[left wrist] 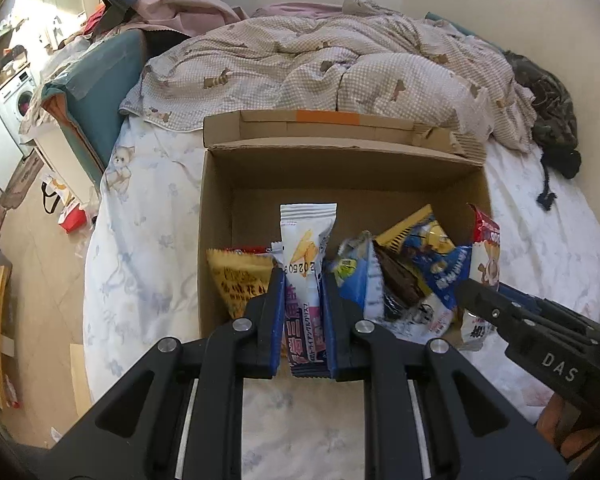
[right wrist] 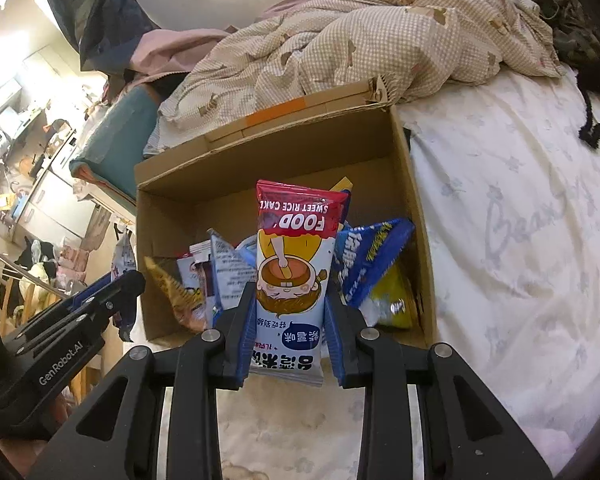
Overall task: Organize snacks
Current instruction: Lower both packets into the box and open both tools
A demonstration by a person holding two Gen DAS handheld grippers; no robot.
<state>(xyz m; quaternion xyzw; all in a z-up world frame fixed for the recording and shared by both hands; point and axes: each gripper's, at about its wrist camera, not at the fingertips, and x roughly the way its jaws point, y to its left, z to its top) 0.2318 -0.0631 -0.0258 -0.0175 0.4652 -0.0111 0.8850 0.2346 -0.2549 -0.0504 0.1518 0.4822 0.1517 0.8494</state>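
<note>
On the bed, over a pale floral sheet, an open cardboard box sat with its flaps up and a strip of orange tape on the far flap. The left gripper pinched a narrow white snack packet between its blue pads, the packet standing upright above the box's near edge; printed digits reading "2025" and a purple panel of Japanese lettering showed on it. The right gripper clamped a taller packet with a red band, upside down to the camera, reading "FOOD" and "SWEET RICE CAKE" over a cartoon child and a blue speech bubble of Chinese characters. The right tool's body carried "DAS"; the left one's carried "GenRobot.AI".

Inside the box, loose packets crowded the near half: a yellow bag with red characters at the left wall, a blue bag with a yellow cartoon figure towards the right. The far half of the box floor lay bare. A rumpled checked quilt lay just behind the box, touching the back flap, while open sheet stretched to the right of it.
</note>
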